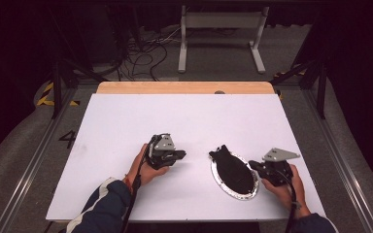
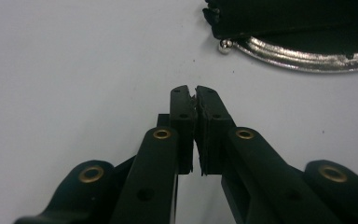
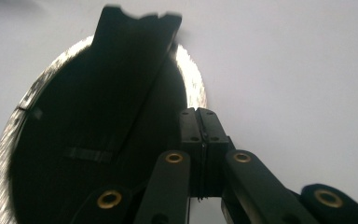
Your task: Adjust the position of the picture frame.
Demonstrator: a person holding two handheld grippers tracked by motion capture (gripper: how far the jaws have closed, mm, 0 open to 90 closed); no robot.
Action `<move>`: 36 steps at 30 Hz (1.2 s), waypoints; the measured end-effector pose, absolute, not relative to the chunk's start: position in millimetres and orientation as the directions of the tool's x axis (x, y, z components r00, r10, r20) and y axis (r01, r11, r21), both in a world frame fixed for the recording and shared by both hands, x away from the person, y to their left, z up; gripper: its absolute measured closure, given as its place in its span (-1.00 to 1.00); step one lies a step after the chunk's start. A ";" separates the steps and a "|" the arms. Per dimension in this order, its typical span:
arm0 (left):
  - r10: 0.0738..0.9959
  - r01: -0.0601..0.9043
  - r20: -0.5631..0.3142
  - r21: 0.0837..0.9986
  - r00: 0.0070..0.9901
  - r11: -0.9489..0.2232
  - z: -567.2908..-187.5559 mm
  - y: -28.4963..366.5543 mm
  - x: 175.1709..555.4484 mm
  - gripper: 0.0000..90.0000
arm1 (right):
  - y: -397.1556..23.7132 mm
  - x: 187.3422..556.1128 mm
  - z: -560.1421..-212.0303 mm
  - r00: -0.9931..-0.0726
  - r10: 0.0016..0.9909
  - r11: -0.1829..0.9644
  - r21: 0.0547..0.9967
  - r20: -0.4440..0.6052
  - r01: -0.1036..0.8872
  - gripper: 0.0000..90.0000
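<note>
A black pouch-like item [image 1: 233,173] with a silver oval rim [image 1: 223,187] lies on the white table [image 1: 175,116], right of centre. In the left gripper view its rim [image 2: 298,58] and a small silver ball [image 2: 223,45] sit at the top right. My left gripper [image 1: 181,155] is held left of it, apart from it, pointing right. Its jaws [image 2: 195,89] are shut with nothing between them. My right gripper [image 1: 252,165] is at the item's right edge, pointing left. Its jaws [image 3: 198,111] are shut and empty, right beside the silver rim [image 3: 193,74] and the black part [image 3: 102,121].
A wooden strip [image 1: 184,88] runs along the table's far edge. Beyond it on the floor stand a white frame [image 1: 221,22] and loose cables [image 1: 145,56]. Metal rails [image 1: 34,160] flank the table. The table's far half is bare white surface.
</note>
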State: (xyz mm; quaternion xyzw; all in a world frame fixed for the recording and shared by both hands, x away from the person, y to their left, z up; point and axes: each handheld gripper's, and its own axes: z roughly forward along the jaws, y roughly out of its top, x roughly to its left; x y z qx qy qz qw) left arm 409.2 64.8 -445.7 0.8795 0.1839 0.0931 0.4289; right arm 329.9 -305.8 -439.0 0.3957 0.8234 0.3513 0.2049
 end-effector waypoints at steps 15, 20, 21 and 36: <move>0.368 0.232 -0.008 0.788 0.930 -0.570 -442.1 -0.1 437.7 1.00 | -303.5 256.5 -448.1 -0.688 0.725 0.496 0.721 -0.037 0.485 1.00; 0.352 0.222 0.012 0.758 0.936 -0.614 -447.0 -19.5 443.5 1.00 | -300.2 250.5 -451.2 -0.724 0.690 0.523 0.694 -0.005 0.494 1.00; 0.357 0.225 0.010 0.760 0.934 -0.610 -447.3 -23.4 444.7 1.00 | -299.6 247.6 -452.3 -0.727 0.687 0.528 0.693 -0.008 0.491 1.00; 0.369 0.236 0.033 0.713 0.929 -0.660 -458.1 -47.6 453.0 0.99 | -299.6 249.2 -455.3 -0.708 0.705 0.522 0.715 -0.054 0.466 1.00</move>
